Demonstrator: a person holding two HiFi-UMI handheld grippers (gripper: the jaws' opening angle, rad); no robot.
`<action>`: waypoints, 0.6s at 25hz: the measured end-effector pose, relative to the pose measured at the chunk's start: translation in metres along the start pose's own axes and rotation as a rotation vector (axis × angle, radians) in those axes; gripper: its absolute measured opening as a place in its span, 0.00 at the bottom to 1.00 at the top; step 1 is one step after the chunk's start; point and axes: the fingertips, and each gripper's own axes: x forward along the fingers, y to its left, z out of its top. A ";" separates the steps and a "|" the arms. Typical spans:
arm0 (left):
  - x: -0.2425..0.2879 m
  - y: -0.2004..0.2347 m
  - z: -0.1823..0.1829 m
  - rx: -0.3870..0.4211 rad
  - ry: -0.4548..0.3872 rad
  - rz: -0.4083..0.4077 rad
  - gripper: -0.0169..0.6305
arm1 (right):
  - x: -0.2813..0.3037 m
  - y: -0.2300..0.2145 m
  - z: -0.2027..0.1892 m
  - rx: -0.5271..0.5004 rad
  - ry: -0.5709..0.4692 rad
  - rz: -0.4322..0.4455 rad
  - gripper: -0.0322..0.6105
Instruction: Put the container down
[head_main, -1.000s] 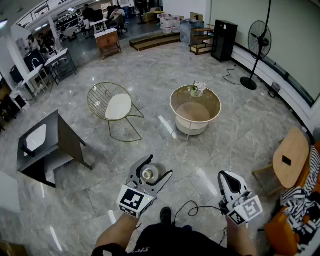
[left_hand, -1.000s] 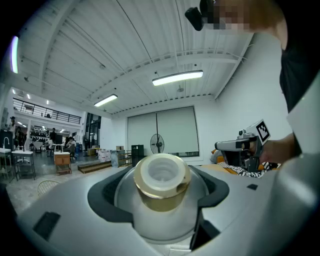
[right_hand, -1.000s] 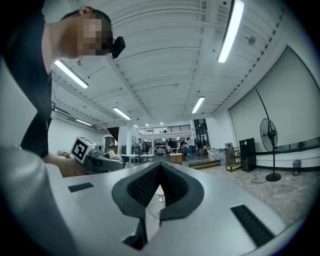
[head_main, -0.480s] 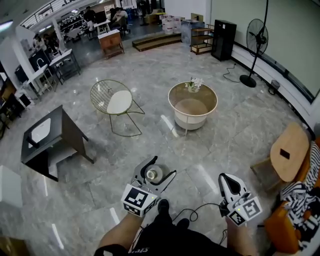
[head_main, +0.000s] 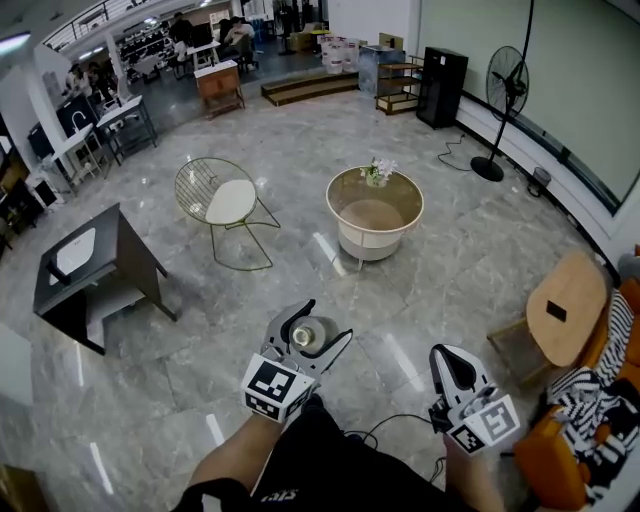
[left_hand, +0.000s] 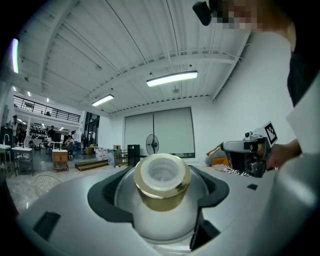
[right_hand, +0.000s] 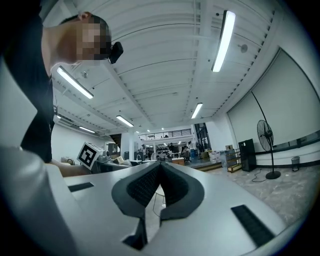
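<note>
1. The left gripper (head_main: 320, 326) has its jaws clamped on a gold-necked white container (left_hand: 161, 197), held above the floor (head_main: 450, 270) at 6 o'clock from the round table (head_main: 372, 243).
2. The right gripper (head_main: 446, 358), at 3 o'clock from the left one, has its jaws pressed together and holds nothing.

Container (left_hand: 162, 222): frosted white body, smooth; shiny gold metallic collar (left_hand: 162, 192).
Left gripper (head_main: 328, 320) shell: matt grey plastic.
Right gripper (right_hand: 161, 165) fingers (right_hand: 142, 187): matt black ribbed pads.
Floor (head_main: 470, 250): glossy grey marble-look tiles.
Wire chair (head_main: 222, 205): thin gold metal.

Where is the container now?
In the head view, lower centre, the container is clamped in the left tool above the floor, the round table beyond.
</note>
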 end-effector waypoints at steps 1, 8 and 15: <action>0.001 0.000 0.001 0.000 -0.002 0.002 0.55 | 0.001 -0.003 0.001 0.011 0.003 0.002 0.07; 0.008 0.031 -0.011 -0.035 0.016 0.044 0.55 | 0.031 -0.015 0.007 0.042 0.037 0.028 0.07; 0.063 0.086 -0.016 -0.037 0.010 0.026 0.55 | 0.097 -0.062 -0.002 0.056 0.037 0.008 0.07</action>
